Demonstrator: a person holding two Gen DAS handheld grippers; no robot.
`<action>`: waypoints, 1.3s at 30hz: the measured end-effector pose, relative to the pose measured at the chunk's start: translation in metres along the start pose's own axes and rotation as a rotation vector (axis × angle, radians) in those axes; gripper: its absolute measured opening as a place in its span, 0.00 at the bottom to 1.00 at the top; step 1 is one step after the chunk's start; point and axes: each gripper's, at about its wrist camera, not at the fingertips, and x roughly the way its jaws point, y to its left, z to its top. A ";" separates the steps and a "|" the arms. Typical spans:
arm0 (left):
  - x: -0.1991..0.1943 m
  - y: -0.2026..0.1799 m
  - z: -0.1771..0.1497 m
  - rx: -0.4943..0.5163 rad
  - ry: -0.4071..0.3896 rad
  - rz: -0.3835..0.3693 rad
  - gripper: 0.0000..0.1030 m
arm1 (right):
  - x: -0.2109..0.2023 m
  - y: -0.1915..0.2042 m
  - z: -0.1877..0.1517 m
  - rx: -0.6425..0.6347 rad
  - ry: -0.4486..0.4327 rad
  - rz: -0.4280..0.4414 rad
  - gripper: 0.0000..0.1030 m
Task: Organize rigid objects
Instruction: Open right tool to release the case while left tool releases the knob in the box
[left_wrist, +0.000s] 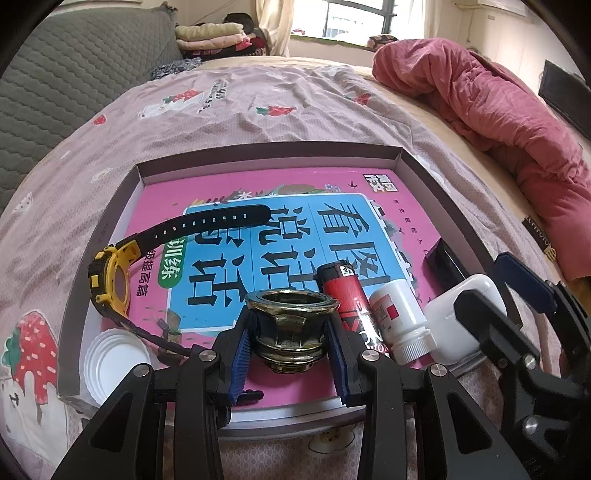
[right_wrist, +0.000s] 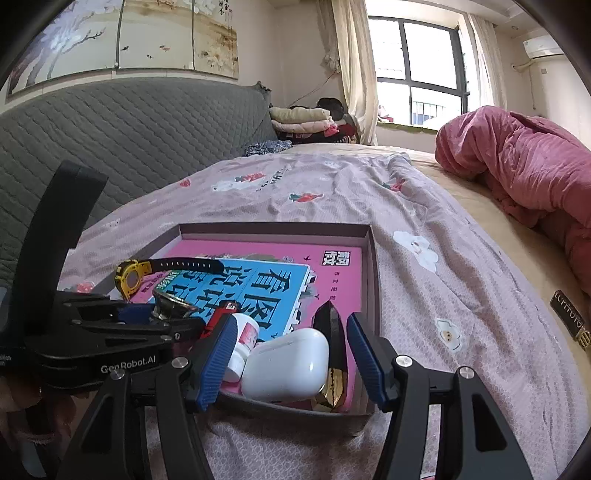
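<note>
The brass fitting (left_wrist: 291, 325) stands on the pink book (left_wrist: 325, 192) inside the shallow tray (left_wrist: 266, 153), clamped by your left gripper (left_wrist: 291, 354). Set it down level beside the red lighter (left_wrist: 345, 291), then release gently. Your right gripper (right_wrist: 291, 363) gapes wide around the white case (right_wrist: 286, 369), pads clear.

Location: home bedroom, shown by a bed (right_wrist: 424, 229) with printed sheet, padded headboard (right_wrist: 129, 129), folded blankets (right_wrist: 303, 118), curtained window (right_wrist: 417, 70).
</note>
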 end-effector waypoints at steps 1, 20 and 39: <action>0.000 0.001 0.000 0.001 0.002 0.001 0.36 | -0.001 -0.001 0.001 0.002 -0.005 -0.005 0.59; -0.012 0.008 0.000 -0.028 0.000 -0.014 0.45 | -0.006 -0.005 0.005 0.018 -0.026 -0.013 0.59; -0.040 0.025 0.004 -0.059 -0.053 0.009 0.58 | -0.023 -0.007 0.012 0.044 -0.065 -0.063 0.59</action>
